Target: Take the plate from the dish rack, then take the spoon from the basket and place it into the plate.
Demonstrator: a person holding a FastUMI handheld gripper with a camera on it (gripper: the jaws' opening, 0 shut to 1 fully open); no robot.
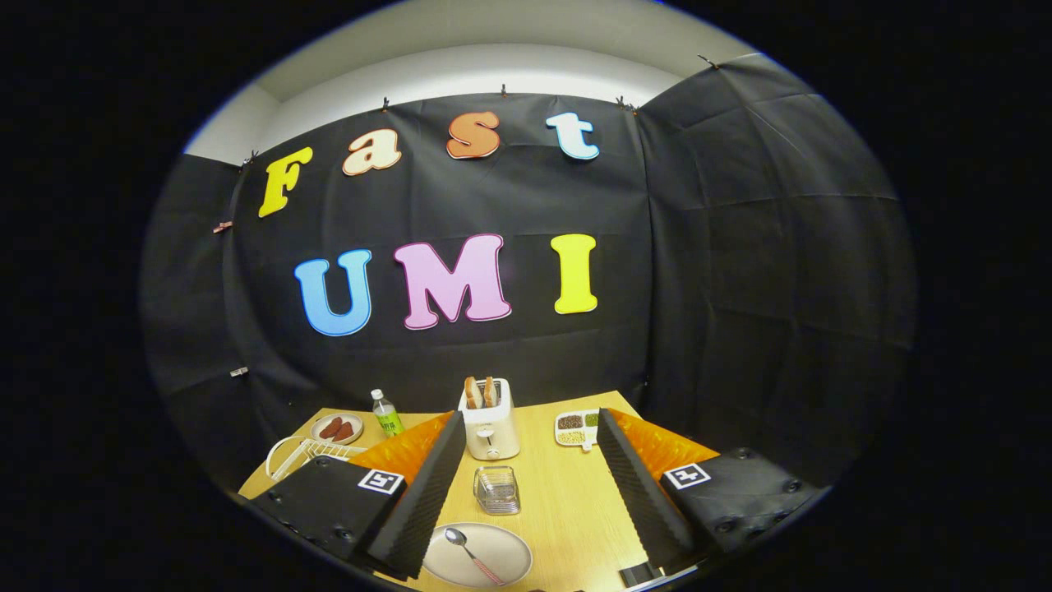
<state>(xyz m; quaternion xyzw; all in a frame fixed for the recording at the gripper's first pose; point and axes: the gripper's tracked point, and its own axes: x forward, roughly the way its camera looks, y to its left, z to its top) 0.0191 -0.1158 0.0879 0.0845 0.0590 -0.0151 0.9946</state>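
Observation:
A pale round plate lies flat on the wooden table between my fingers, close to their base. A spoon with a shiny bowl and a striped red handle rests inside it. My gripper stands open, with nothing between the fingers. Just ahead of the plate sits a small wire basket. A white dish rack stands beyond the left finger.
A white toaster with two slices of bread stands beyond the basket. A divided white tray of grains sits near the right fingertip. A small plate with red pieces and a bottle stand at the table's back left.

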